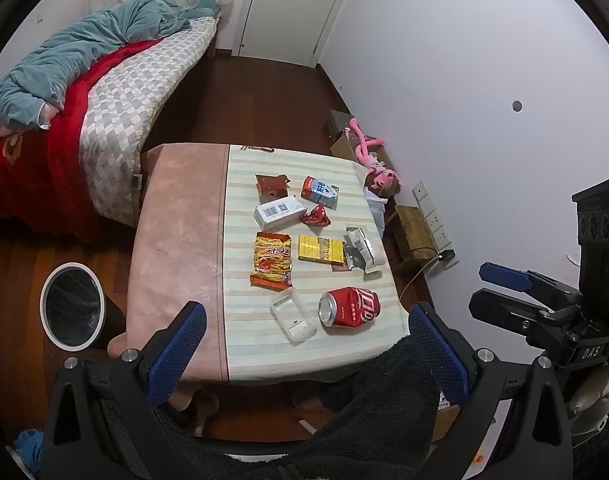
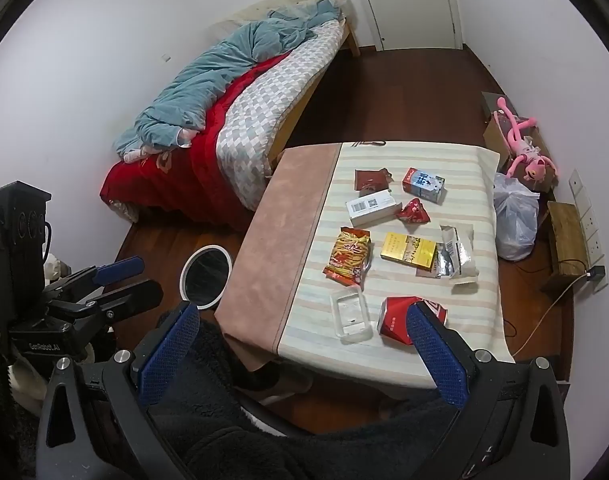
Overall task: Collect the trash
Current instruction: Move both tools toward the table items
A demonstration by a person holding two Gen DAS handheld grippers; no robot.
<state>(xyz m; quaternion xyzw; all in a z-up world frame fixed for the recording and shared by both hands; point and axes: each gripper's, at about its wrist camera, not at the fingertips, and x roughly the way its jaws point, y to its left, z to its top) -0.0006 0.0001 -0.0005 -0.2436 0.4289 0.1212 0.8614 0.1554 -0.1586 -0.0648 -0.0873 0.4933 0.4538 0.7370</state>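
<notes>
The red can (image 1: 349,307) looks like thin metal, glossy and dented. Beside it the clear tray (image 1: 293,315) is smooth transparent plastic. The snack bag (image 1: 271,260) and the silver packet (image 1: 359,254) show shiny crinkled foil. The white box (image 1: 279,212) and yellow box (image 1: 319,248) appear to be matt cardboard. The table cover (image 1: 264,356) is soft cloth, striped on one part and suede-like pink on the other. The floor (image 1: 256,100) is polished dark wood. The bin (image 1: 70,304) holds a glossy black plastic liner.
</notes>
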